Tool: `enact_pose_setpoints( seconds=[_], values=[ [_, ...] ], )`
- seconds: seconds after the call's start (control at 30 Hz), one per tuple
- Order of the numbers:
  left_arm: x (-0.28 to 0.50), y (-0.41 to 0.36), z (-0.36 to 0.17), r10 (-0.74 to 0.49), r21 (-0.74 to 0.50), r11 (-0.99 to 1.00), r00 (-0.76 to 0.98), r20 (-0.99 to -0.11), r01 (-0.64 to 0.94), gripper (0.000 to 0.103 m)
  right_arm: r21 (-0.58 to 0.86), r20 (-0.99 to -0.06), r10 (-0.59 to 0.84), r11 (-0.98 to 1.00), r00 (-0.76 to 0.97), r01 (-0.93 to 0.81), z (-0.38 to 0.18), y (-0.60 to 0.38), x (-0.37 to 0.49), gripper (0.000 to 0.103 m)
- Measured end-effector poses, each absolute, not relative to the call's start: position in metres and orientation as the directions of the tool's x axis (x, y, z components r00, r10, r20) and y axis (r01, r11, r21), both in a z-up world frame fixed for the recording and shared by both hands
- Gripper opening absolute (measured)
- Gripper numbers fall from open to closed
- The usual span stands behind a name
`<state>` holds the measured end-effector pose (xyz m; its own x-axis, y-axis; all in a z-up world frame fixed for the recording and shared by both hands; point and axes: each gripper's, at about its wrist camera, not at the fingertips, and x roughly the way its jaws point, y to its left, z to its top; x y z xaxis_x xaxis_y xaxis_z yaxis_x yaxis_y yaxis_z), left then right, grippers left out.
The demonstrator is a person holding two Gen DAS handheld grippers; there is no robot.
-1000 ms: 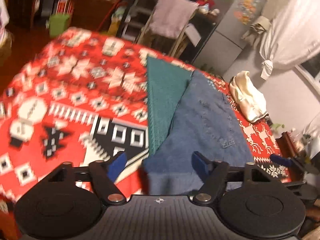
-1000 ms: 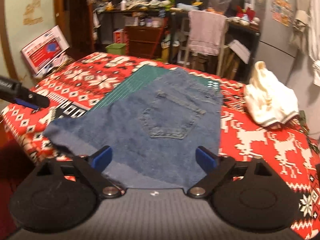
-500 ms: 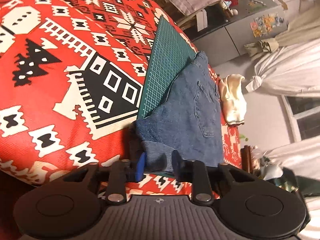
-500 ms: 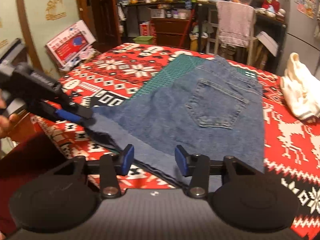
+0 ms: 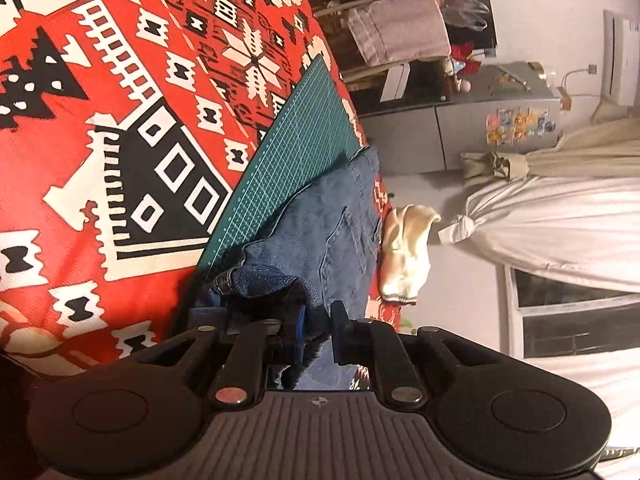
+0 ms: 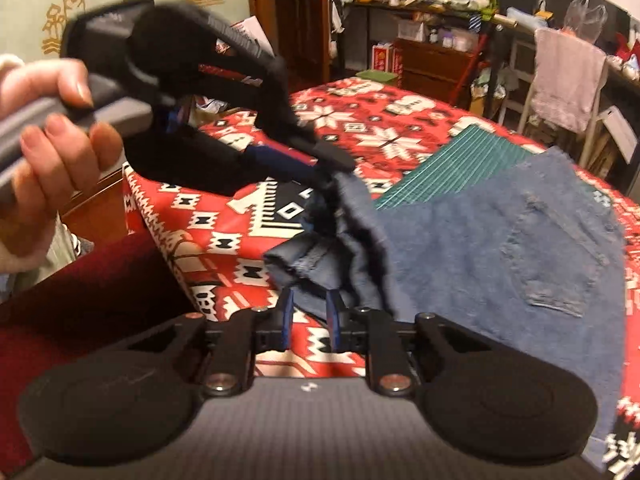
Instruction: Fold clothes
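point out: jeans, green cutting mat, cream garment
jeans (image 6: pixel 500 248): right wrist view, denim panel just left of the back pocket.
green cutting mat (image 5: pixel 296 152): left wrist view, bare gridded middle beside the jeans.
cream garment (image 5: pixel 404 256): left wrist view, middle of the bunched cloth beyond the jeans.

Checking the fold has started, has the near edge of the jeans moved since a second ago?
Yes. In the right wrist view the jeans' near edge, earlier flat on the red cloth, is now bunched and raised off it, pinched by the left gripper and right gripper.
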<state>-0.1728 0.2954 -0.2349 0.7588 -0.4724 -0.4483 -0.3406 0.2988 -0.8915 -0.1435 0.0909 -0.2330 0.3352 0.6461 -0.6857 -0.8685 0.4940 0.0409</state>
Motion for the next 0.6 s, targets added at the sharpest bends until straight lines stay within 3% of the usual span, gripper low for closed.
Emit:
enact_pose_setpoints(
  seconds=[0.13, 0.4, 0.5, 0.6],
  values=[
    [-0.175, 0.298, -0.235, -0.47, -0.896, 0.287, 0.765, -0.44, -0.339, 0.012, -0.103, -0.689, 0.577, 0.521, 0.439, -0.847, -0.246, 0.105, -0.146, 0.022],
    [-0.182, 0.3, -0.244, -0.474, -0.9, 0.254, 0.766, -0.434, -0.353, 0.012, -0.149, -0.679, 0.583, 0.487, 0.447, -0.861, -0.259, 0.123, -0.147, 0.023],
    [-0.185, 0.302, -0.244, -0.471, -0.896, 0.266, 0.763, -0.443, -0.357, 0.012, -0.144, -0.672, 0.591, 0.487, 0.447, -0.861, -0.26, 0.128, -0.144, 0.007],
    [-0.188, 0.304, -0.245, -0.469, -0.893, 0.274, 0.761, -0.449, -0.358, 0.012, -0.18, -0.66, 0.595, 0.467, 0.458, -0.866, -0.254, 0.133, -0.149, 0.005]
  ],
)
